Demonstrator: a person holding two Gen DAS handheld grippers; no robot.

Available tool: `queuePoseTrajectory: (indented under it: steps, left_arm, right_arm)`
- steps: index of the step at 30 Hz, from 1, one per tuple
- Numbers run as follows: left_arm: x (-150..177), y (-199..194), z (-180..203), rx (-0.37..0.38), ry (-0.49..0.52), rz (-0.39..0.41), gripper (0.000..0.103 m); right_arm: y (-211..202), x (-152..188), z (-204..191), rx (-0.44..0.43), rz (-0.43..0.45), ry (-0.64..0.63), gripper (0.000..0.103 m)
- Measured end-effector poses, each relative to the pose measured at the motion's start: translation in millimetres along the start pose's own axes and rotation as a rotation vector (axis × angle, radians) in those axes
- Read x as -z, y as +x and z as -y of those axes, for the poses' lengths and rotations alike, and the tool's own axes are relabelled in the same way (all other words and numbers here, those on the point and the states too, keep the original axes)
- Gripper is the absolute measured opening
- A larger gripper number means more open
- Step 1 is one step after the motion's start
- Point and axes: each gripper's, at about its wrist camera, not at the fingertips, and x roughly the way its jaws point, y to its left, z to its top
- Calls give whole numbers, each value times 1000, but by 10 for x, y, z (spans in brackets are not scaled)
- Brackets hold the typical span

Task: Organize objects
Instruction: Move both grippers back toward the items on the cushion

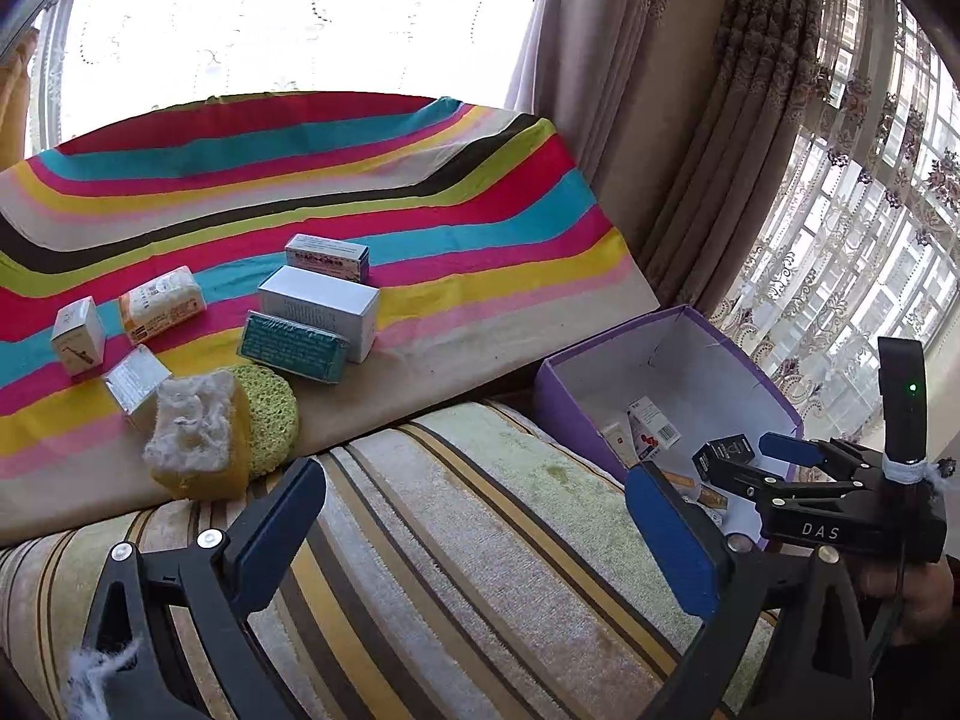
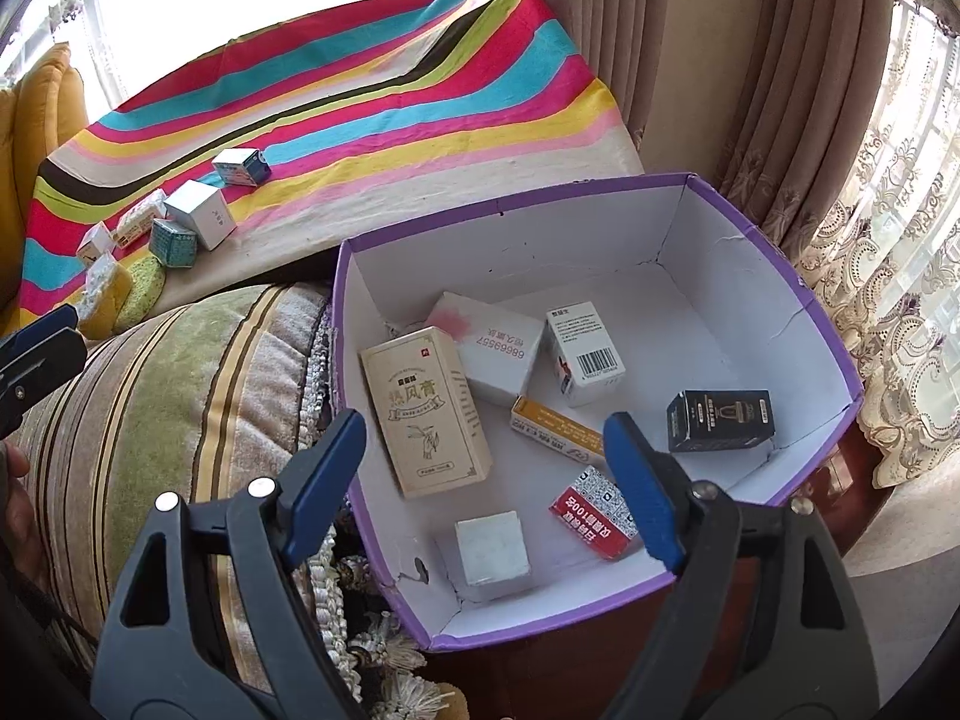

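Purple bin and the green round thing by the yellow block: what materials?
Purple bin: looks like paperboard, purple outside, matte white inside; creases and small tears along the walls. Green round thing: likely a porous sponge, open-cell pitted surface; could be loofah-type fibre.

You have seven small cartons inside one purple box [image 2: 780,276], six more cartons on the striped cloth [image 1: 360,150], plus two sponges: one yellow [image 1: 198,444], one green [image 1: 273,414].

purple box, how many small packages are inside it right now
7 in the purple box: beige, white-pink, barcode, orange, black, red, plain white. More may be hidden.
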Motion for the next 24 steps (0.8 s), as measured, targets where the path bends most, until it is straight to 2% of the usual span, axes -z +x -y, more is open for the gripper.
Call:
queuePoseTrajectory:
  steps: [13, 18, 24]
  left_arm:
    - [232, -517, -881, -119, -241, 82, 101]
    - [276, -556, -1041, -131, -295, 84, 101]
    - [211, -427, -1074, -157, -289, 46, 94]
  right_arm:
    - [-25, -89, -506, -89, 10, -89, 86]
    - [-44, -124, -704, -119, 14, -127, 87]
    - [-30, -148, -998, -155, 13, -190, 88]
